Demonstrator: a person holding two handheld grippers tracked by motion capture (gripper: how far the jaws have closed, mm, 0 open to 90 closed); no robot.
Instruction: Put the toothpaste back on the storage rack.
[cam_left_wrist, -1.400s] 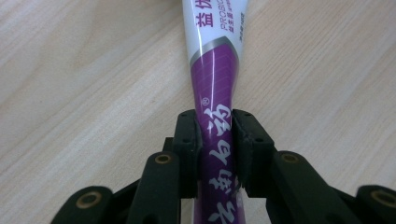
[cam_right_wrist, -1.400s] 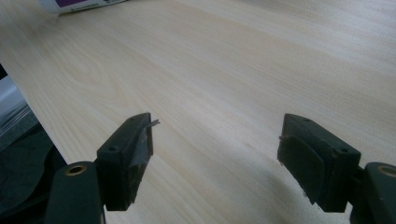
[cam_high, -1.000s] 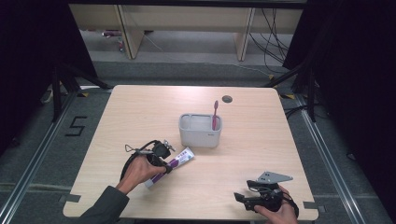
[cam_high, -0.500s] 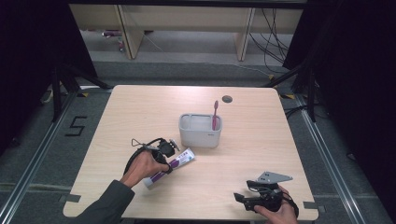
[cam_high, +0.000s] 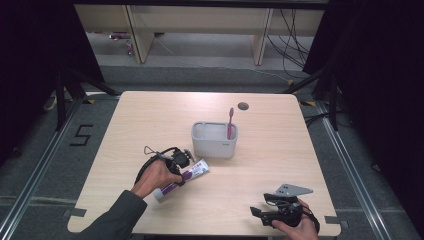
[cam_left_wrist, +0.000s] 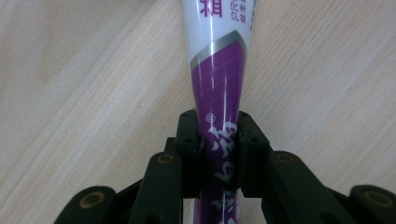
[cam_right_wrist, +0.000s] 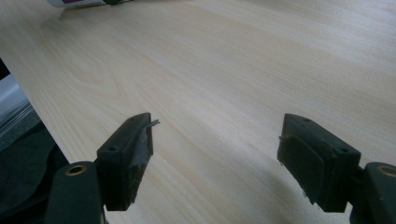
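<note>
1. Near the front left of the wooden table (cam_high: 150, 115), the left gripper (cam_high: 176, 164) sits in the person's left hand (cam_high: 154, 176), its jaws clamped on a toothpaste tube (cam_high: 182, 178).
2. Seen in the left gripper view, the two black pads press on either side of the tube's (cam_left_wrist: 219, 93) purple part, squeezing it narrow where they bite; the left gripper (cam_left_wrist: 217, 140) has closed down to the tube's width.
3. The tube is white and purple with printed lettering. It lies on the tabletop at a slant, its white capped end pointing toward the grey holder (cam_high: 214, 140) and its other end toward the person.
4. That holder stands near the table's middle, just beyond the tube and apart from it, with a pink toothbrush (cam_high: 230, 123) upright in its right side.
5. At the front right corner, the right gripper (cam_high: 260, 214) rests low over the table in the person's right hand (cam_high: 298, 227), well apart from the tube.
6. In the right gripper view, its jaws stand wide apart with bare wood between them; the right gripper (cam_right_wrist: 215, 144) holds nothing and no pad touches anything.
7. A small dark round hole (cam_high: 243, 106) shows in the tabletop behind the holder.
</note>
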